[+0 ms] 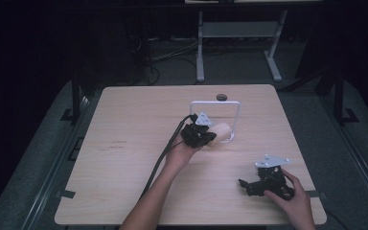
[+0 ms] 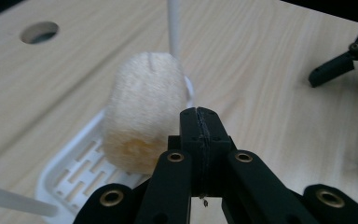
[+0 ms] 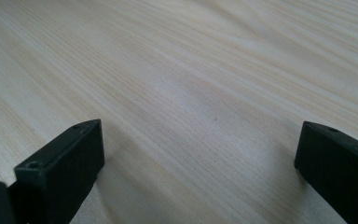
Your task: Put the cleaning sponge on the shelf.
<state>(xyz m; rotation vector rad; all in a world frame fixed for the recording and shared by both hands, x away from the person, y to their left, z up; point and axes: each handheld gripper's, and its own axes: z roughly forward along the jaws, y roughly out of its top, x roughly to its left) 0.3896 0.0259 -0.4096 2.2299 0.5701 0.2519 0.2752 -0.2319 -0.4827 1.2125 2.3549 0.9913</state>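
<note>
Resting on white rack (image 2: 77, 170), fuzzy cream roll (image 2: 144, 116) looks placed; left gripper (image 2: 199, 122) jaws pressed together, empty, just beside it. Right gripper (image 1: 247, 184) spread wide over bare surface (image 3: 191, 79). Left: withdrawal.

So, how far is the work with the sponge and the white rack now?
The cream sponge already stands on the white rack. The left tool is beside it with its jaws shut and nothing between them. The right tool rests open on the table. What is left seems only to draw the left tool away.
</note>
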